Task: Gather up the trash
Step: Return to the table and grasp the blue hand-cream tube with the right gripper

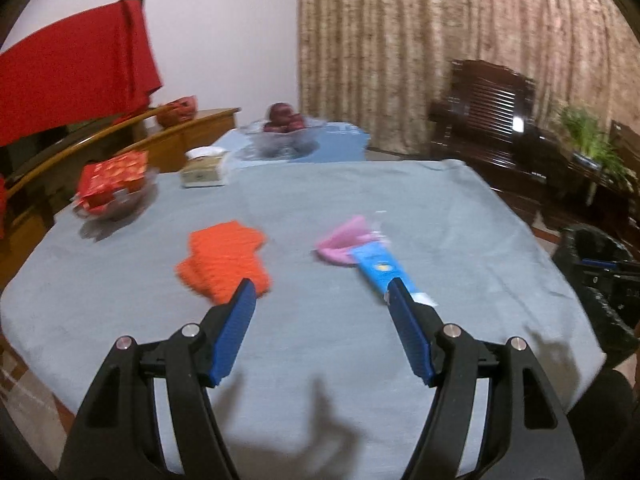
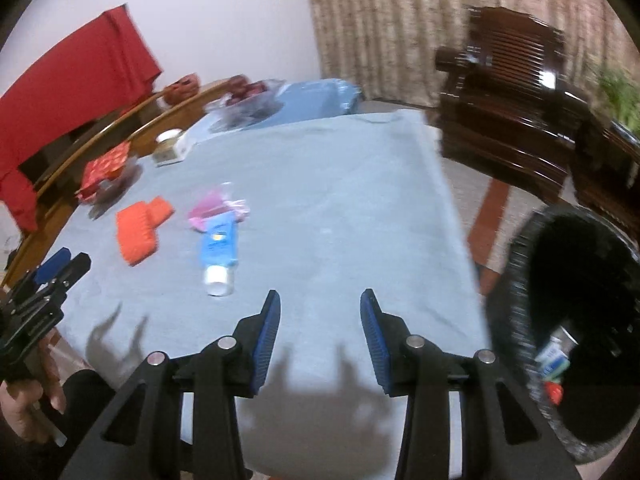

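Note:
A blue tube with a white cap point(image 1: 380, 270) point(image 2: 218, 246) lies on the grey-blue tablecloth point(image 1: 340, 200) point(image 2: 340, 200), touching a pink wrapper point(image 1: 346, 240) point(image 2: 216, 208). An orange knitted cloth point(image 1: 224, 260) point(image 2: 140, 230) lies to their left. My left gripper point(image 1: 322, 290) is open and empty above the near table, its right fingertip over the tube's cap; it also shows at the left edge of the right wrist view point(image 2: 66, 262). My right gripper point(image 2: 320, 300) is open and empty above the table's near right part. A black-lined trash bin point(image 2: 580, 300) point(image 1: 600, 280) stands right of the table, holding some trash.
A glass bowl of red packets point(image 1: 114, 188) point(image 2: 106, 178), a tissue box point(image 1: 204, 168) point(image 2: 170, 146) and a fruit bowl point(image 1: 282, 132) point(image 2: 248, 100) stand at the far left and back. A dark wooden chair point(image 1: 492, 120) point(image 2: 508, 108) stands beyond the right edge.

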Tool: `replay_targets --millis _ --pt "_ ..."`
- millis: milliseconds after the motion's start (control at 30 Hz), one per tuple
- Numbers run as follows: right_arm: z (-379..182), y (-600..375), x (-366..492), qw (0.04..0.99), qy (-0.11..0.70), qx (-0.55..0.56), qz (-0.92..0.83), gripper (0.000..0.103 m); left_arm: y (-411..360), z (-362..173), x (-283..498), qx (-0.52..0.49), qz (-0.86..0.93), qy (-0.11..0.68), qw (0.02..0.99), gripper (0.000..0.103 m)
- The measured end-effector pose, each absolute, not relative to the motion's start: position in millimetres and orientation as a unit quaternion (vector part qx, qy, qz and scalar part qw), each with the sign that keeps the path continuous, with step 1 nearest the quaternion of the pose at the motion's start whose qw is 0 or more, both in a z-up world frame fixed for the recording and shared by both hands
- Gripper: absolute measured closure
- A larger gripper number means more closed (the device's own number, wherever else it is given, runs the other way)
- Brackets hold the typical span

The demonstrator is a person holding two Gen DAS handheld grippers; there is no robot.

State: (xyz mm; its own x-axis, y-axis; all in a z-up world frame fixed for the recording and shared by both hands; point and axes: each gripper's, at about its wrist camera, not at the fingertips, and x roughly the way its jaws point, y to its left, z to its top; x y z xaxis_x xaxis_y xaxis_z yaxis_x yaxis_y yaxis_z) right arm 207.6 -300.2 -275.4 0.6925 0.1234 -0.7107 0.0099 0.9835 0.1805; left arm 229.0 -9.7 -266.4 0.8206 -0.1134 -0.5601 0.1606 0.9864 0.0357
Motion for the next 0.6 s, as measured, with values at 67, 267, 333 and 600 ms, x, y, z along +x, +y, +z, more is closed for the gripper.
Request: replay_targets --millis 67,267,333,600 --pt "-277 -283 218 0.915 0.393 0.079 0.046 0.062 6 -266 230 0.036 -0.059 0.289 0.955 0.036" --pt "-294 -239 247 0.909 0.403 0.068 0.076 0.062 37 -274 239 0.032 -0.039 0.284 0.958 0.036" --pt "-302 -227 257 0.906 0.41 0.064 0.081 0.062 45 -280 244 0.029 -0.036 0.284 0.958 0.036" --pt "-329 -194 285 0.895 0.433 0.049 0.094 0.062 70 -304 265 0.011 -0.024 0.296 0.955 0.037"
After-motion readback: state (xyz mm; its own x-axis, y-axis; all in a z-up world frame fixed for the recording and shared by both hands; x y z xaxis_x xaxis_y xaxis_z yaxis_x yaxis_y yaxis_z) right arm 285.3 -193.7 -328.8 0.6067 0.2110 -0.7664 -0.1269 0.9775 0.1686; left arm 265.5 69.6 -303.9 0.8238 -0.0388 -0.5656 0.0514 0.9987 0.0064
